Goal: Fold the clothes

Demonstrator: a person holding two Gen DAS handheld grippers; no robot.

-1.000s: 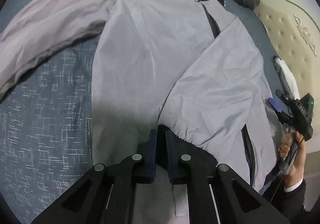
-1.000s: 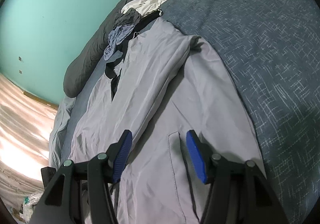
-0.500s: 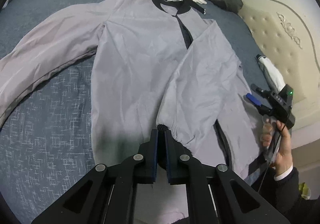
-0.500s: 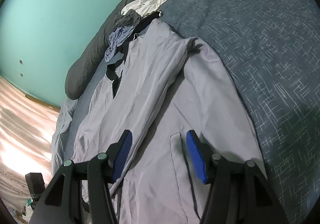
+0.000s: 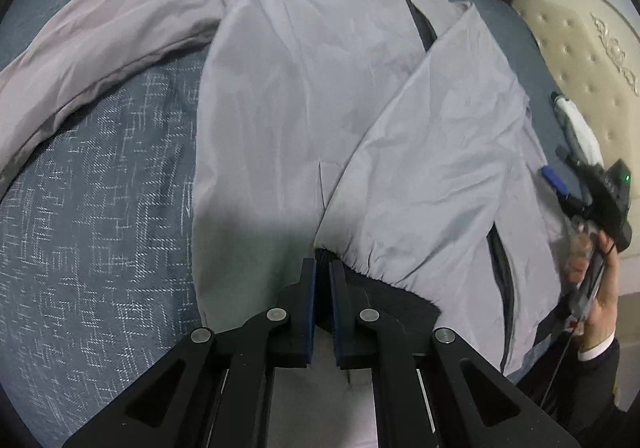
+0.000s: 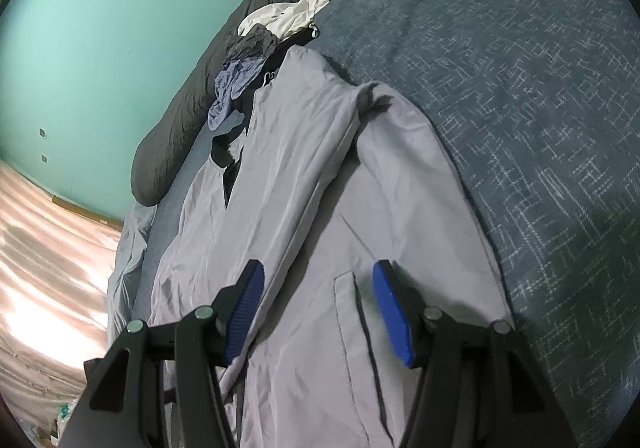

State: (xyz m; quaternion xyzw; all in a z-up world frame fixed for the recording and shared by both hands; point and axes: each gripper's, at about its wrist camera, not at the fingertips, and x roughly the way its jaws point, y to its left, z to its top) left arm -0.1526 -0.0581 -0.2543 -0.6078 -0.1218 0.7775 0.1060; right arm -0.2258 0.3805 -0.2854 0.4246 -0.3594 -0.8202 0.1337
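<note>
- On the bed (image 5: 100, 248), a grey jacket (image 5: 288, 96) lay flat.
- Left gripper (image 5: 322, 276) clamped its folded sleeve's cuff (image 5: 392, 288).
- Right gripper (image 6: 316, 300) hung spread apart above the jacket's pocket (image 6: 360, 312).

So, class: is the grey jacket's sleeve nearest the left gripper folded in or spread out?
Folded in. The sleeve lies diagonally across the jacket front, its dark cuff pinched in the left gripper.
</note>
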